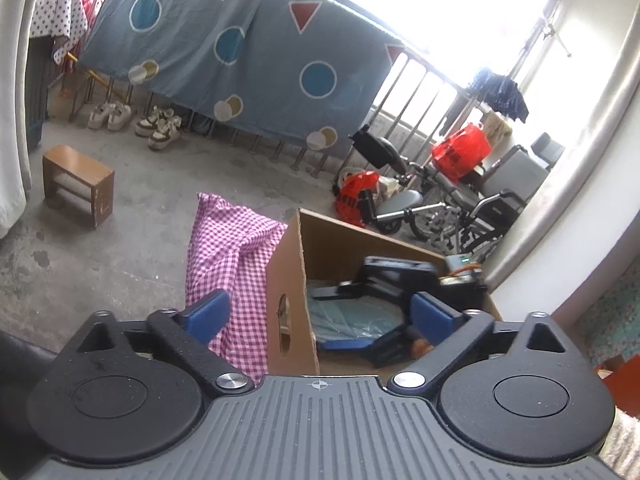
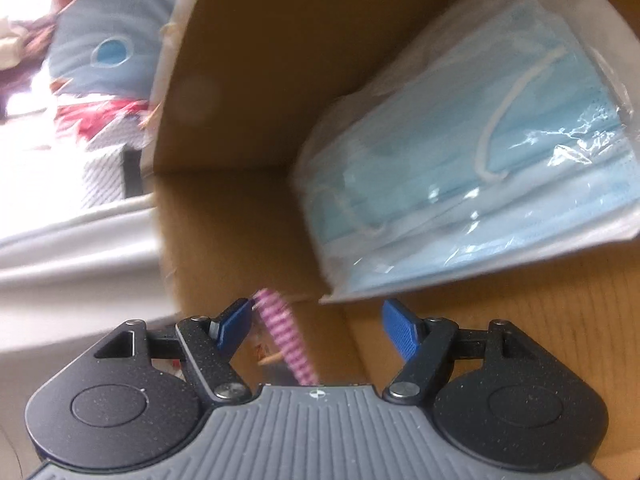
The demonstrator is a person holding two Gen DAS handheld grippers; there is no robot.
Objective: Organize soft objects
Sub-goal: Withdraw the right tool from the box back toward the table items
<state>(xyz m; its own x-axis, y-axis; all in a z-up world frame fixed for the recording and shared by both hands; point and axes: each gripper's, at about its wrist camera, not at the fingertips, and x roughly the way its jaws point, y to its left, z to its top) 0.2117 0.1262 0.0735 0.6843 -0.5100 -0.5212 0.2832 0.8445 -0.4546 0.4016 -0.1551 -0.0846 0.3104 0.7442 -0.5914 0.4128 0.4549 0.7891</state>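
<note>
Left gripper (image 1: pixel 320 316) jaws spread wide, nothing clamped; pink checked cloth (image 1: pixel 232 256) draped left of cardboard box (image 1: pixel 288 280). Right gripper (image 2: pixel 320 328) jaws parted inside box, mask pack (image 2: pixel 480 152) ahead.

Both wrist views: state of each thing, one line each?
Cardboard box: open, upright on the floor.
Mask pack: sealed in plastic, lying inside the box.
Pink checked cloth: draped outside over the box wall.
Left tool: open, nothing between its pads.
Right tool: open inside the box, cloth edge near one pad, not pinched.
</note>
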